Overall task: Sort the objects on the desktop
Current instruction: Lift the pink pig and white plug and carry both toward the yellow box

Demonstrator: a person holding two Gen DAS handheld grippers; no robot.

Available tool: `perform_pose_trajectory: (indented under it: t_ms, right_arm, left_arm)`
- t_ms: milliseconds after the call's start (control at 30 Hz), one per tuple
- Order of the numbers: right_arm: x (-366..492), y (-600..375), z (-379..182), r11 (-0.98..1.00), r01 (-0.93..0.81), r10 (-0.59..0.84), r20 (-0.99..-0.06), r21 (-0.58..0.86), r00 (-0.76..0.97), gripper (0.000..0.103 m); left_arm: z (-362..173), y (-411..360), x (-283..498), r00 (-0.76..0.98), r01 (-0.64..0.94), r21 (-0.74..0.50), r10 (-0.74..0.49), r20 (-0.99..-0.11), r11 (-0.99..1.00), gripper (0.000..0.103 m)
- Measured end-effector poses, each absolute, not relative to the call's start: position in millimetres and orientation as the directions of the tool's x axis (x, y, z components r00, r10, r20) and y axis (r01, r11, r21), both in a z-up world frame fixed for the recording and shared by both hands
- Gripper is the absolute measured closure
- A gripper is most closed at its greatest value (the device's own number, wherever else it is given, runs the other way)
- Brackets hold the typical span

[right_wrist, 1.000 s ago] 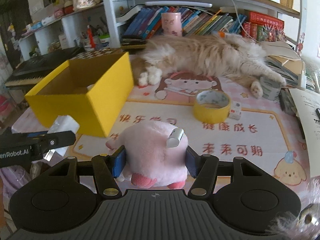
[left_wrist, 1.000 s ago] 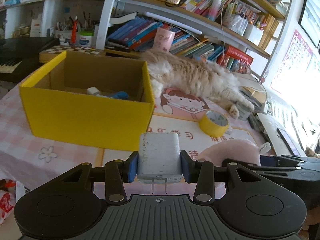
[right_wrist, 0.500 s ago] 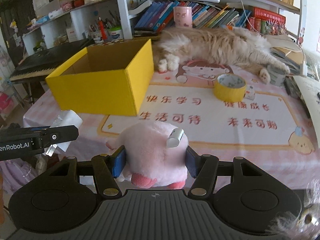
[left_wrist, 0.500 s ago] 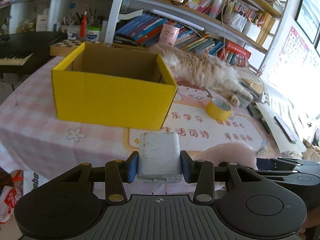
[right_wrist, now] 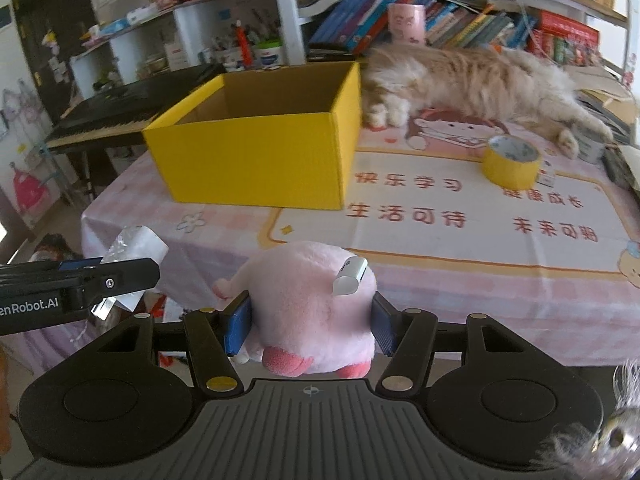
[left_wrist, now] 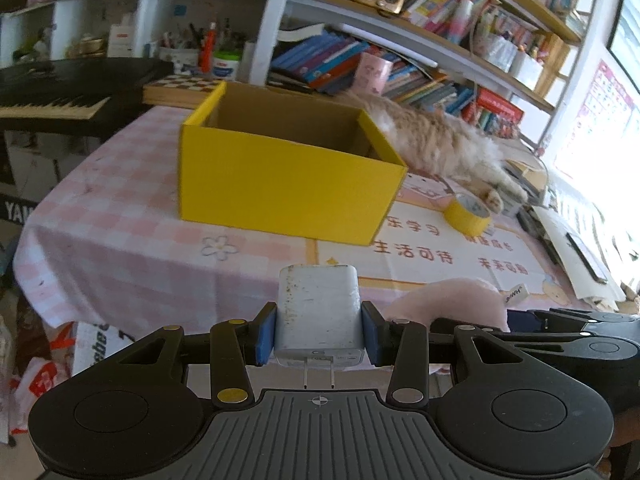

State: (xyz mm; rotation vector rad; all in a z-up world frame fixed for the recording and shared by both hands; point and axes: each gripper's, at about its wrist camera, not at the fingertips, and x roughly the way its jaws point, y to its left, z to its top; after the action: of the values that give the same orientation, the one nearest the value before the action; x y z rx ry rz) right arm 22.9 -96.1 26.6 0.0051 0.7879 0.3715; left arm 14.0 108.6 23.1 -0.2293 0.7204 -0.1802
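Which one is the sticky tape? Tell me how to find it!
Find the big yellow box on the pink table. Right of it, before the sleeping cat, sits the tape roll: the only yellow ring, hollow in the middle.

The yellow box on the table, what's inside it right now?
Only the brown inner walls of the yellow box show; its near wall hides the floor, so any contents cannot be seen.
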Motion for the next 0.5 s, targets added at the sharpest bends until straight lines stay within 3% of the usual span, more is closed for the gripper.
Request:
perform_pose_trajectory:
  t_ms: [500]
  right_arm:
    - [19.2,-76.4,25.6,0.918,-0.375,0.353,-0.7,0.13,0.621,0.046]
  left_arm:
    - [19.1,117.8,11.1,0.734,0.074,-0.28,-0.242,-0.634,0.957,0.061]
